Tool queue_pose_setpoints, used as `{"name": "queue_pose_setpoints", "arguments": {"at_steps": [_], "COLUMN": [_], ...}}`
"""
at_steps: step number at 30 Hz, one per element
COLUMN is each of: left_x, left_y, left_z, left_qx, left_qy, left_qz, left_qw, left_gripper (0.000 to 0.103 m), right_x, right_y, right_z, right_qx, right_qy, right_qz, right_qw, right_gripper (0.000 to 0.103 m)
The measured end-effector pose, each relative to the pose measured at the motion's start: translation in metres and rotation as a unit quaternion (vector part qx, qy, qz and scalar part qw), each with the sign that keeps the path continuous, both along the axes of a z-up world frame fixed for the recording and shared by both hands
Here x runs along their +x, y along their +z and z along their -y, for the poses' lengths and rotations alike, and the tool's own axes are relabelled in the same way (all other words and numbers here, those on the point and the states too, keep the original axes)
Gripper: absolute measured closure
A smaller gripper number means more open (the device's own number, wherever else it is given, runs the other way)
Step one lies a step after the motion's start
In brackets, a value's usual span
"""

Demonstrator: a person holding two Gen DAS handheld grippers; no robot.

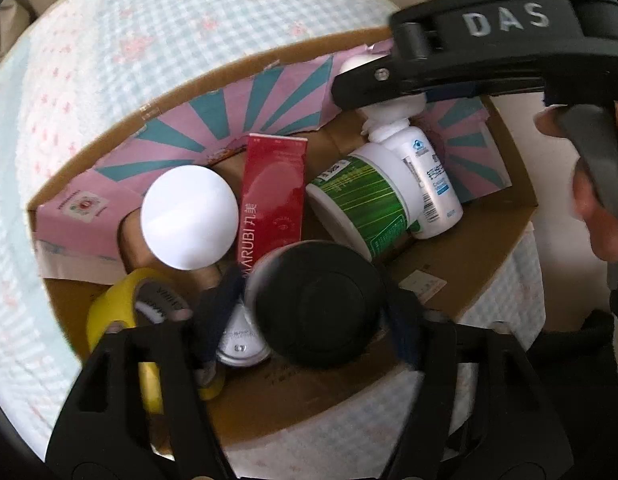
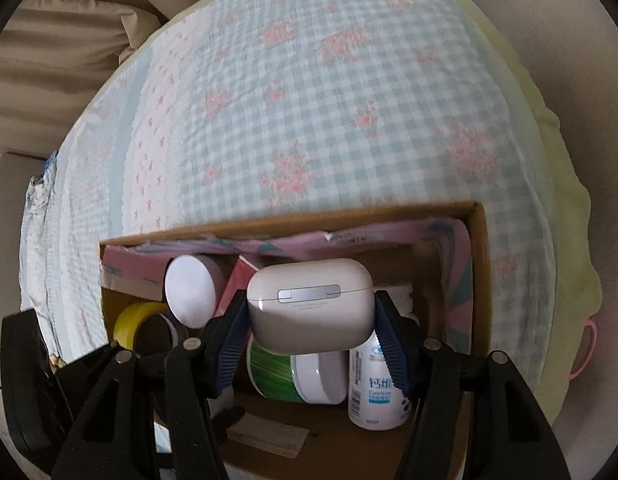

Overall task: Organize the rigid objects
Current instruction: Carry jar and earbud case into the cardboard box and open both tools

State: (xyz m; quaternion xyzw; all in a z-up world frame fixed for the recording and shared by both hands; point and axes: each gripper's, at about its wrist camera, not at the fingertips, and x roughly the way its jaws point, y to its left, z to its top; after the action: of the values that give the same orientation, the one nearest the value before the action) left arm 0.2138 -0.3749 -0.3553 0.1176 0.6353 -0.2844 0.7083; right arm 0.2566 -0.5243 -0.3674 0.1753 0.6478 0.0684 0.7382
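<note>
A cardboard box (image 1: 505, 216) on a bed holds a red carton (image 1: 275, 192), a white-lidded jar (image 1: 189, 216), a green-labelled jar (image 1: 361, 200), a white bottle (image 1: 425, 176) and a yellow tape roll (image 1: 121, 312). My left gripper (image 1: 309, 308) is shut on a black-lidded jar (image 1: 321, 304) over the box's near side. My right gripper (image 2: 309, 320) is shut on a white earbud case (image 2: 309, 304), held above the box (image 2: 479, 280). The right gripper also shows in the left wrist view (image 1: 373, 80), over the box's far side.
The box sits on a blue-and-white checked bedspread (image 2: 309, 100) with pink flowers. Pink and teal printed flaps (image 1: 229, 112) line the box's far wall. A paper label (image 2: 269, 436) lies on the box floor. A pillow (image 2: 49, 40) lies at the far left.
</note>
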Motion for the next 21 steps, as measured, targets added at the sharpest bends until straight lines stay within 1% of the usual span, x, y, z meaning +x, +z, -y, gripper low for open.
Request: {"name": "queue_pose_setpoints", "arguments": {"at_steps": [1, 2, 3, 6, 12, 15, 17, 21], "left_x": [-0.001, -0.001, -0.002, -0.005, -0.007, -0.009, -0.012, -0.012], "left_y": [0.005, 0.01, 0.013, 0.016, 0.017, 0.023, 0.032, 0.052], "left_z": [0.0, -0.001, -0.001, -0.006, -0.019, -0.023, -0.019, -0.028], "left_qx": [-0.002, -0.008, -0.011, -0.006, -0.014, -0.023, -0.026, -0.036], "left_qy": [0.002, 0.003, 0.002, 0.004, 0.016, 0.018, 0.016, 0.014], "left_qz": [0.006, 0.012, 0.013, 0.014, 0.008, 0.013, 0.019, 0.042], "left_qw": [1.0, 0.9999, 0.9999, 0.9999, 0.9997, 0.9995, 0.9994, 0.9984], "left_gripper": [0.0, 0.0, 0.0, 0.0, 0.0, 0.0, 0.0, 0.0], "right_x": [0.001, 0.002, 0.001, -0.005, -0.023, -0.029, -0.031, -0.039], "right_y": [-0.001, 0.0, 0.001, 0.014, 0.021, 0.028, 0.033, 0.051], "right_z": [0.001, 0.002, 0.003, 0.008, 0.015, 0.014, 0.012, 0.007], "right_qx": [0.006, 0.014, 0.016, 0.011, 0.018, 0.01, 0.009, -0.003], "right_qy": [-0.004, -0.009, -0.016, -0.035, -0.062, -0.064, -0.068, -0.068], "right_qz": [-0.003, -0.004, -0.001, 0.032, 0.018, 0.019, 0.021, 0.036], "right_qw": [1.0, 1.0, 1.0, 0.999, 0.998, 0.998, 0.997, 0.997], "right_gripper": [0.035, 0.023, 0.0, 0.0, 0.0, 0.0, 0.0, 0.0]}}
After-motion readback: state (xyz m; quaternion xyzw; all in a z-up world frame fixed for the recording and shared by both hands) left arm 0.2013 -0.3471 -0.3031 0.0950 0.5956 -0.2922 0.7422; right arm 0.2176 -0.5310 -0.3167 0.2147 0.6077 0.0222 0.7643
